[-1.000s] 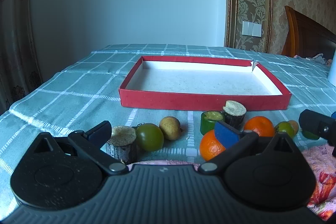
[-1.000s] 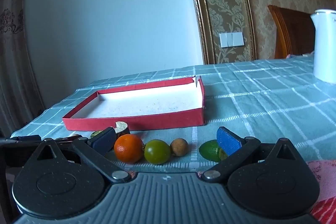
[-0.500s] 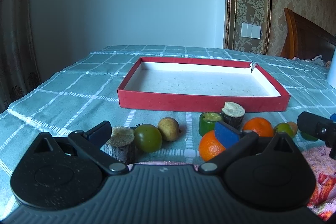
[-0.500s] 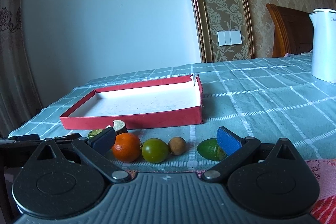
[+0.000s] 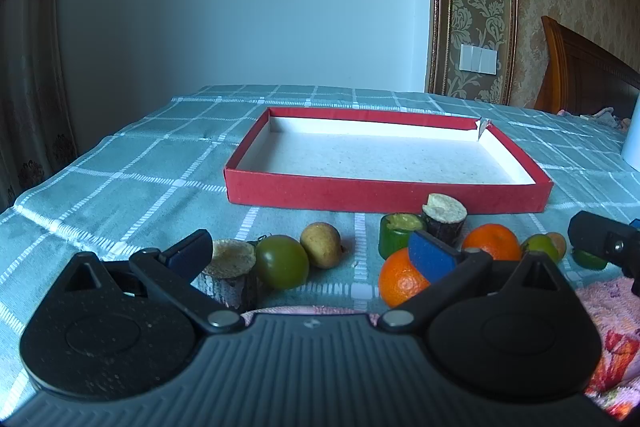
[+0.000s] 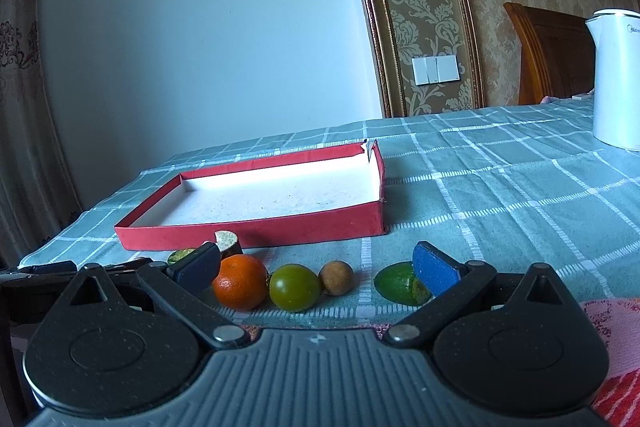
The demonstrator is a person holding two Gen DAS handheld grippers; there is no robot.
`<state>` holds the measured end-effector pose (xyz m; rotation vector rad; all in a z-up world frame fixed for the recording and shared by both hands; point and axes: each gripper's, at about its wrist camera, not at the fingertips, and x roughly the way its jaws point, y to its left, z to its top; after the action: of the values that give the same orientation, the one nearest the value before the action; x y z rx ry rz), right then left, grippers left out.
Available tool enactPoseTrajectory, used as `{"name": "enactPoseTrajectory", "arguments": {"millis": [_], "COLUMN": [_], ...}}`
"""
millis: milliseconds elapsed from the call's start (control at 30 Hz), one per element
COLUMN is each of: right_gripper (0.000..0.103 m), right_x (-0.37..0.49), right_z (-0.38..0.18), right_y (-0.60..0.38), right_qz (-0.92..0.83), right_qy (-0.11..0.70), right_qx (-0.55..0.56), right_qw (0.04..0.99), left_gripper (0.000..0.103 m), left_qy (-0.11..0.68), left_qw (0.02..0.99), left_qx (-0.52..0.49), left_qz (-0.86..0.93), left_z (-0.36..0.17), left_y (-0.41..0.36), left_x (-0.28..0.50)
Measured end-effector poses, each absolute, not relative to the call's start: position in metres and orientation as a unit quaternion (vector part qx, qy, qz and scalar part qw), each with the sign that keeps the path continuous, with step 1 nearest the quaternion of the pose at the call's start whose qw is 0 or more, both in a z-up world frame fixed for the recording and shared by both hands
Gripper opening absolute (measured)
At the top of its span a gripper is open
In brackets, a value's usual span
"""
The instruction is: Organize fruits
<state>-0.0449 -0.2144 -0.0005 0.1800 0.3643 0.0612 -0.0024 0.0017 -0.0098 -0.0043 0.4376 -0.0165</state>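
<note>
I see red box (image 5: 384,195) with nothing in it, so job looks not started. All fruit sits on cloth in front of box: orange (image 5: 402,279), green tomato (image 5: 282,261), small brown fruit (image 5: 322,245). My left claw (image 5: 316,251) spread wide, holds nothing. My right claw (image 6: 316,267) spread wide too (sees own orange (image 6: 239,281) at 11 o'clock). Box wall stands low at 12 o'clock; lots of room above.

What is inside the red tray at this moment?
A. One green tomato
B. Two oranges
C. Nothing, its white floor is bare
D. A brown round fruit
C. The red tray shows only its bare white floor in both views; the oranges, green tomato and brown round fruit all lie on the tablecloth in front of it.
</note>
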Motion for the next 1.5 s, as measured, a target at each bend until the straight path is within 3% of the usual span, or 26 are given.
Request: {"name": "enactPoseTrajectory", "arguments": {"millis": [1500], "right_gripper": [0.103], "right_x": [-0.047], "right_z": [-0.001], "right_y": [-0.215], "right_qz": [0.027], "right_qy": [0.174], "right_qx": [0.089], "right_qw": [0.980], "left_gripper": [0.103], "left_qy": [0.183], "left_qw": [0.983], "left_qx": [-0.001], "left_qz": [0.001], "left_z": [-0.009], "left_y": [0.004], "left_x": [-0.014]}}
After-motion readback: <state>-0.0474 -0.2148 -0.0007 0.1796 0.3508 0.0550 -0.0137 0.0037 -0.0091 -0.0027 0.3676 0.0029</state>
